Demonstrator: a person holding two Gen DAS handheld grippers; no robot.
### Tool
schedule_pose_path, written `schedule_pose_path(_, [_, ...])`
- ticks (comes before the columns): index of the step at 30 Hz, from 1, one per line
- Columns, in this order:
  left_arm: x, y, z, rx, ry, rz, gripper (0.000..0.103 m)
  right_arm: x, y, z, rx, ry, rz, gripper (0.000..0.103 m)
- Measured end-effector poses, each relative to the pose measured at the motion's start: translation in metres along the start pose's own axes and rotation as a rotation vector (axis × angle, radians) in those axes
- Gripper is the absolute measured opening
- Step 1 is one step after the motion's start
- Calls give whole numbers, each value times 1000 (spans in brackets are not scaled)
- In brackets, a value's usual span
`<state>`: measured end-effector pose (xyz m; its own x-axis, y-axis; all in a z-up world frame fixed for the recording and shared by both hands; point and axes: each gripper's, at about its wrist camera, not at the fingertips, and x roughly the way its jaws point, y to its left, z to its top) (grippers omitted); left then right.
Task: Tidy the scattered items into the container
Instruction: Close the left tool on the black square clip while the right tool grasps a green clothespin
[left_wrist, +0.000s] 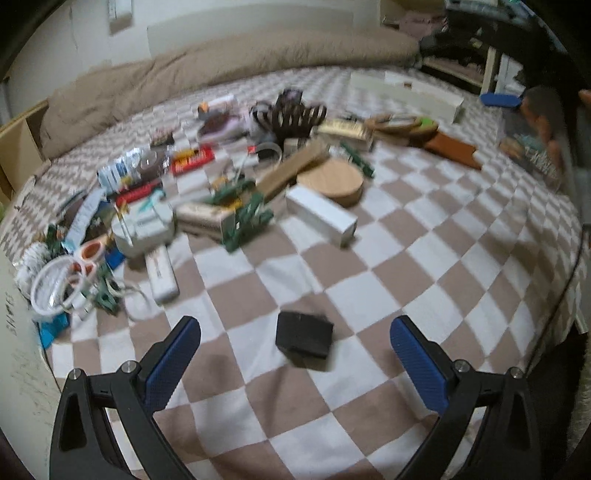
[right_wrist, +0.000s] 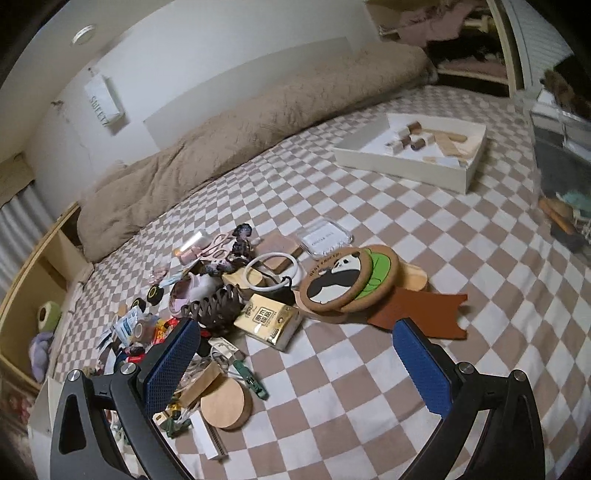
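My left gripper (left_wrist: 295, 356) is open just above the checkered bedspread (left_wrist: 424, 258). A small black box (left_wrist: 303, 339) lies on the cloth between and just ahead of its blue pads (left_wrist: 171, 363). Beyond it spreads a pile of scattered items, among them a white carton (left_wrist: 320, 215), a round cork piece (left_wrist: 330, 181) and a red packet (left_wrist: 194, 158). My right gripper (right_wrist: 297, 363) is open and empty over the cloth, near a tissue pack (right_wrist: 271, 321) and panda coasters (right_wrist: 343, 277). A shallow white tray (right_wrist: 402, 164) holding wooden blocks sits far right.
A beige duvet (right_wrist: 240, 125) lies rolled along the wall behind the bed. At the right edge stands a clear bin (right_wrist: 561, 173) with things inside. A brown leather piece (right_wrist: 417, 314) lies by the coasters. A wooden shelf (right_wrist: 40, 258) runs beside the bed on the left.
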<state>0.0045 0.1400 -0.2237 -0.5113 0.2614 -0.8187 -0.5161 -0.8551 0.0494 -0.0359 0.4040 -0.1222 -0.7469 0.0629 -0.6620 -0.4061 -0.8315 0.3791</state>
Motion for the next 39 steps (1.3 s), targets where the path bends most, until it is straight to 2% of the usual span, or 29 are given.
schedule_pose_path(3, [13, -1, -5, 7, 37, 30, 103, 4, -5, -1, 6, 10, 46, 103])
schedule_pose_path(8, [21, 6, -9, -38, 57, -17, 103, 13, -9, -1, 1, 33, 96, 103])
schedule_pose_path(11, [23, 5, -10, -21, 53, -14, 103, 23, -6, -6, -26, 52, 117, 103])
schedule_pose_path(14, [23, 4, -12, -20, 47, -8, 103, 41, 8, -17, -104, 113, 103, 103])
schedule_pose_path(19, [23, 10, -8, -71, 61, -29, 103, 77, 31, -39, -185, 266, 110, 103])
schedule_pose_path(23, [21, 10, -8, -80, 54, -17, 103, 94, 49, -49, -261, 314, 92, 103])
schedule_pose_path(26, [18, 9, -7, -67, 44, -15, 95, 99, 54, -52, -263, 334, 84, 103])
schedule_pose_path(34, [10, 3, -3, -33, 23, -39, 57, 115, 50, -54, -219, 357, 73, 103])
schedule_pose_path(35, [10, 2, -3, -27, 23, -43, 54, 117, 48, -55, -211, 362, 73, 101])
schedule_pose_path(37, [9, 0, -3, -17, 23, -54, 46, 120, 46, -56, -201, 373, 66, 86])
schedule_pose_path(38, [9, -2, -3, -10, 23, -54, 46, 122, 45, -57, -199, 377, 56, 81])
schedule_pose_path(39, [9, -3, -3, -7, 23, -53, 45, 123, 45, -57, -206, 378, 49, 81])
